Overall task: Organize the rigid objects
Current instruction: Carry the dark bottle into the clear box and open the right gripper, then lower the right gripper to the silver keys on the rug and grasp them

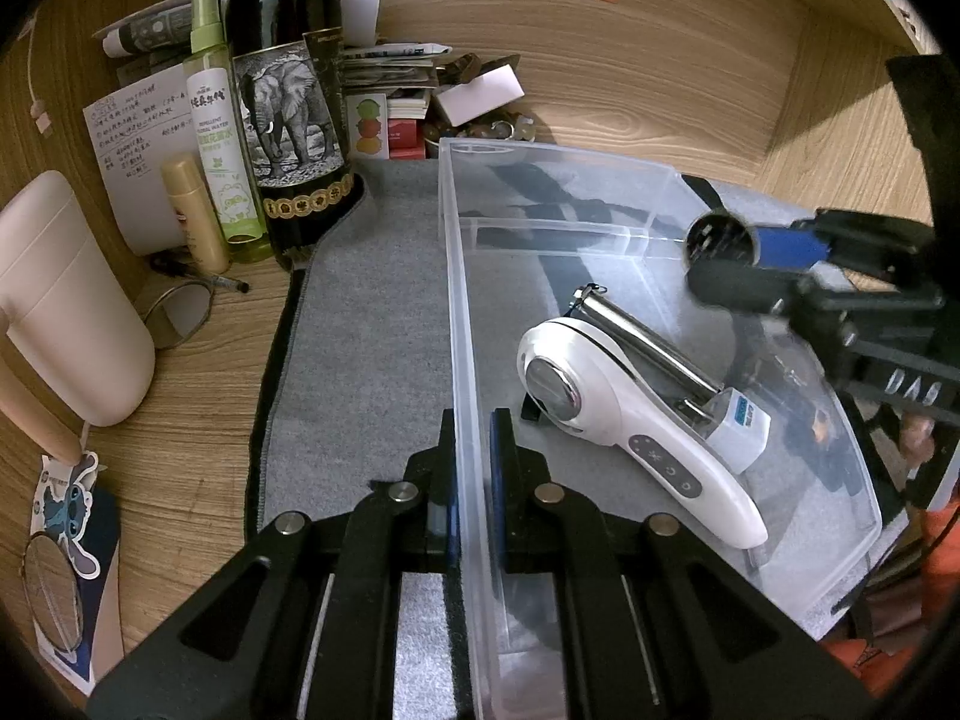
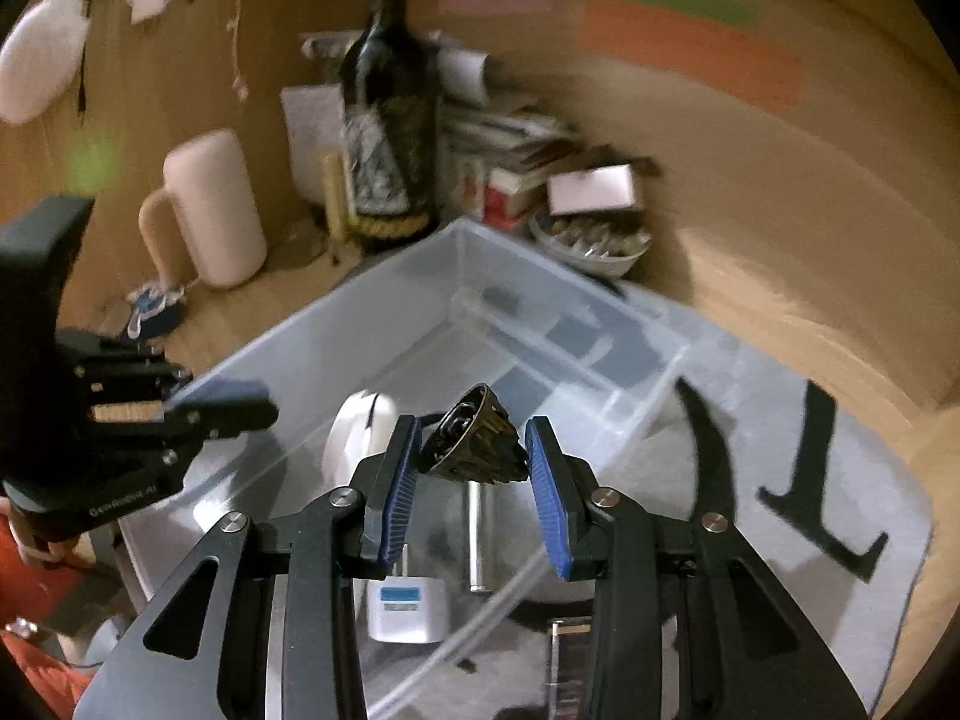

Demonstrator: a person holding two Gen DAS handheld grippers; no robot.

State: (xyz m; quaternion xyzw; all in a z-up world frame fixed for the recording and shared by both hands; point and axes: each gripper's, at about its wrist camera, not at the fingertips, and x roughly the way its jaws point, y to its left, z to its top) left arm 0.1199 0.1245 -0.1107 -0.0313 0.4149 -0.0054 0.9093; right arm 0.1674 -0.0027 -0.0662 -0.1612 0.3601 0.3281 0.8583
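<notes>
Left wrist view: grey mat (image 1: 372, 324) covers wooden desk (image 1: 198, 420).

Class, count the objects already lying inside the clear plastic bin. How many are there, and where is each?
3. The white handheld device lies mid-bin; the metal tube lies just behind it; the white plug sits at the tube's end. The bin wall may hide others.

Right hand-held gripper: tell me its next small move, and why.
Probably lower it a little into the clear bin and open. The right hand-held gripper is shut on a dark ridged cylinder above the bin's open floor, where a white device, a metal tube and a charger already lie. The left hand-held gripper clamps the bin wall, steadying it.
</notes>
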